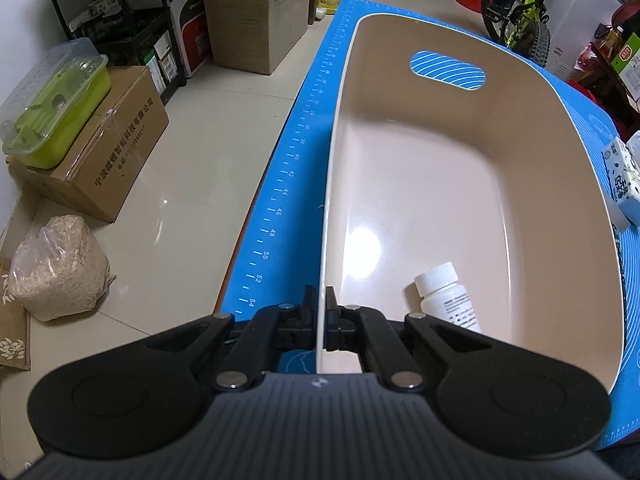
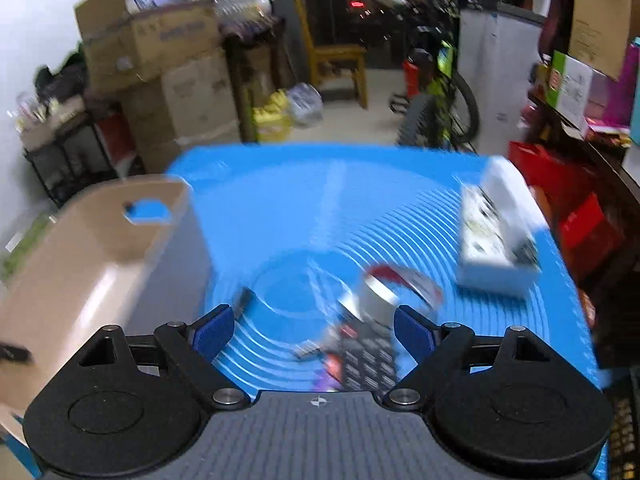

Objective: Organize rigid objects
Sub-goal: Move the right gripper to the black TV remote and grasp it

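Note:
My left gripper (image 1: 320, 300) is shut on the near rim of a beige plastic bin (image 1: 540, 128) that rests on a blue mat (image 1: 296, 152). A white pill bottle (image 1: 448, 296) lies inside the bin near my fingers. In the blurred right wrist view, my right gripper (image 2: 312, 320) is open above the mat (image 2: 320, 200). A dark remote-like object (image 2: 366, 356) and a small can with a red and white top (image 2: 384, 288) lie between and just beyond its fingers. The bin (image 2: 92, 248) is at the left. A white printed box (image 2: 500, 232) lies at the right.
White printed cartons (image 1: 626, 184) sit on the mat right of the bin. On the floor at left are cardboard boxes (image 1: 100, 152), a green lidded container (image 1: 56, 108) and a bag of grain (image 1: 60, 268). A bicycle (image 1: 520, 12) stands beyond the table.

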A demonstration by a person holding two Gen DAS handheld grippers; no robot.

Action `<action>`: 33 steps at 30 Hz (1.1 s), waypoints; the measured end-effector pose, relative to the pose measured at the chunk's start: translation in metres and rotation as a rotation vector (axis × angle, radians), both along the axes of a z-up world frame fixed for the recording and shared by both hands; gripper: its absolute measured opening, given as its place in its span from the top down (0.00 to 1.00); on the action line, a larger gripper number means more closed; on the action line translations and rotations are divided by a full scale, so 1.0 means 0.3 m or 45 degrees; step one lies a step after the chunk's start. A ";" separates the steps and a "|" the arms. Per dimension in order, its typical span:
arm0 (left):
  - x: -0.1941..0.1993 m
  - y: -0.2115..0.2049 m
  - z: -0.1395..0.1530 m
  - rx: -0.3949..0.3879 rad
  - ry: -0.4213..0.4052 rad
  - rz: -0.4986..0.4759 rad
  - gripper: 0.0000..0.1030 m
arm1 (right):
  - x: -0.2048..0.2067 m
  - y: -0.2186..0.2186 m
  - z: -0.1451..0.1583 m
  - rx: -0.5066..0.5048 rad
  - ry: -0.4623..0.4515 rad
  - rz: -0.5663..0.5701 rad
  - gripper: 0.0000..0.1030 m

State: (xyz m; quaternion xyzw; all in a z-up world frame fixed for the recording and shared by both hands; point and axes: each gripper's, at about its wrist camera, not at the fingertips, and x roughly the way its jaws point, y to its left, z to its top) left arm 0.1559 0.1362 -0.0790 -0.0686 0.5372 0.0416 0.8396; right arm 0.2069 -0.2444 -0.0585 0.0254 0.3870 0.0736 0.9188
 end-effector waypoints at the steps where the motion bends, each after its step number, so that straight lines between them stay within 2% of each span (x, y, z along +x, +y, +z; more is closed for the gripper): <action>1: 0.000 0.001 0.000 -0.001 0.000 -0.002 0.97 | -0.001 -0.016 -0.023 -0.006 0.008 -0.005 0.14; 5: -0.002 -0.002 0.001 -0.001 -0.002 -0.003 0.97 | -0.010 -0.071 -0.121 0.011 0.055 -0.034 0.14; 17: -0.004 -0.010 -0.001 0.002 -0.007 0.007 0.97 | -0.036 -0.136 -0.293 0.136 0.119 -0.022 0.16; 22: -0.005 -0.008 0.000 0.003 -0.005 0.005 0.97 | -0.054 -0.121 -0.333 0.125 0.143 0.016 0.24; 27: -0.008 -0.003 0.003 -0.003 -0.008 0.015 0.97 | -0.063 -0.125 -0.345 0.149 0.086 -0.015 0.33; 30: -0.006 -0.002 0.004 -0.003 -0.005 0.012 0.97 | -0.060 -0.130 -0.347 0.204 0.077 0.009 0.47; 33: -0.008 -0.001 0.004 -0.006 -0.006 0.016 0.97 | -0.055 -0.130 -0.345 0.220 0.087 -0.005 0.47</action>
